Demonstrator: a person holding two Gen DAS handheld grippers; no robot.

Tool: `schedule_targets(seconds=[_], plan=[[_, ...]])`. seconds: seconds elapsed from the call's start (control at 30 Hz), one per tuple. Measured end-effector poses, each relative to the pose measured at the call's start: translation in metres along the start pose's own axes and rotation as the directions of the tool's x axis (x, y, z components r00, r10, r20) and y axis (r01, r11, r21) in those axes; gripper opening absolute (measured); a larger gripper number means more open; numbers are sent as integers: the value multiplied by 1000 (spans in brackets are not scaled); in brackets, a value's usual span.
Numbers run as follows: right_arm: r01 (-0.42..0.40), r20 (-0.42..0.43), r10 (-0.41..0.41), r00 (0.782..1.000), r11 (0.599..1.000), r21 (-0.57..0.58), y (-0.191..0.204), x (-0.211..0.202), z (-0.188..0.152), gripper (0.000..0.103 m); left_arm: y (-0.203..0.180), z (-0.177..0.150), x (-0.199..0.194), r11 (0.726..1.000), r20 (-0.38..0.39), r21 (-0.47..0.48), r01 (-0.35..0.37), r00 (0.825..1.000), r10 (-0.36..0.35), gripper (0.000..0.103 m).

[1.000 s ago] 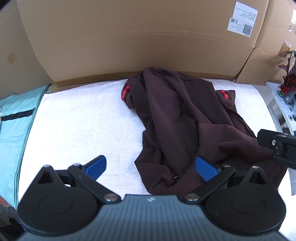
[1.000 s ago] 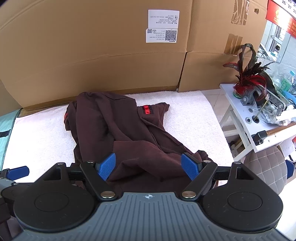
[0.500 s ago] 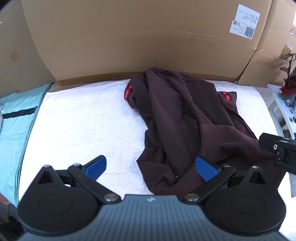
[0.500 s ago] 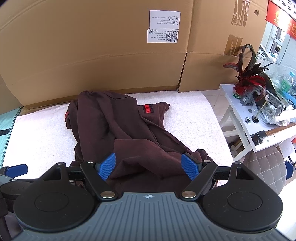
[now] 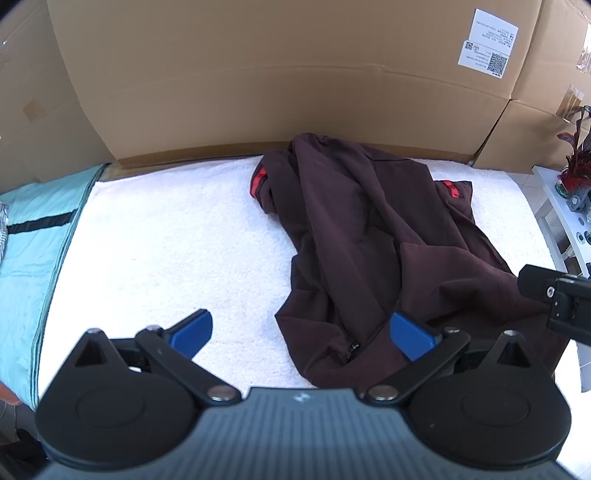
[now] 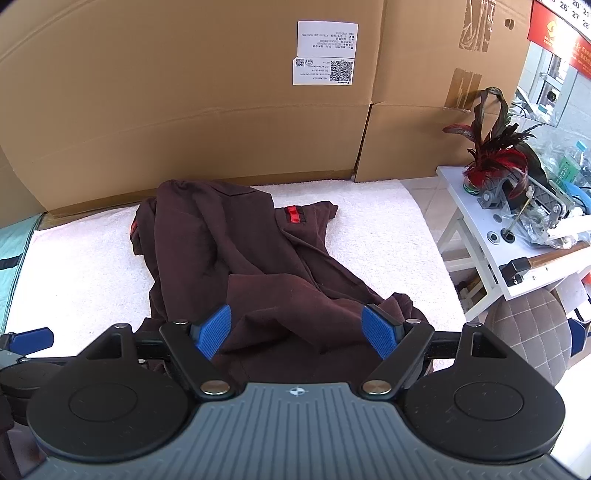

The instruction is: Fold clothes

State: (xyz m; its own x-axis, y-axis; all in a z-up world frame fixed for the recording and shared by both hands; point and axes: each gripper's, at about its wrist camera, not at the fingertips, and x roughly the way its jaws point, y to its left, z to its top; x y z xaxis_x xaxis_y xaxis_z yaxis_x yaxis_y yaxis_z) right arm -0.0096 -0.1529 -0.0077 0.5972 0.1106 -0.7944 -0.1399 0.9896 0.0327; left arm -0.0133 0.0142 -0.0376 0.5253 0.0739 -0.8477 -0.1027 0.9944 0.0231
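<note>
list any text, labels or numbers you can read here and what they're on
"20 21", "26 27 28": partly cut-off numbers at the top right corner, a calendar perhaps.
White shipping labels on the cardboard box: QR code and print, too small to read.
Red sign: yellow characters, blurred.

Left tongs [image 5: 301,332] spread wide, right tongs [image 6: 297,330] likewise agape, both held level, side by side

backdrop: cardboard boxes [image 6: 184,110] | right: white side table [image 6: 491,254] | floor: pale tile [image 6: 432,192]
</note>
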Motion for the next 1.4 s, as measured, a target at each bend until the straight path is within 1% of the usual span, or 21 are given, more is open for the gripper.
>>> schedule_targets(seconds=[0.8, 1.2, 1.4], plan=[[9, -10, -9, 1000, 1000, -6, 5, 1, -3, 81, 3, -1, 3, 1000, -8, 2, 6, 1000, -6, 103], [33, -35, -32, 999, 999, 21, 7, 10, -3, 81, 4, 1, 14, 999, -29, 46, 28, 999, -27, 103], [47, -47, -44, 998, 998, 48, 12, 14, -3, 81, 11, 4, 20, 997, -39, 65, 37, 999, -35, 103]])
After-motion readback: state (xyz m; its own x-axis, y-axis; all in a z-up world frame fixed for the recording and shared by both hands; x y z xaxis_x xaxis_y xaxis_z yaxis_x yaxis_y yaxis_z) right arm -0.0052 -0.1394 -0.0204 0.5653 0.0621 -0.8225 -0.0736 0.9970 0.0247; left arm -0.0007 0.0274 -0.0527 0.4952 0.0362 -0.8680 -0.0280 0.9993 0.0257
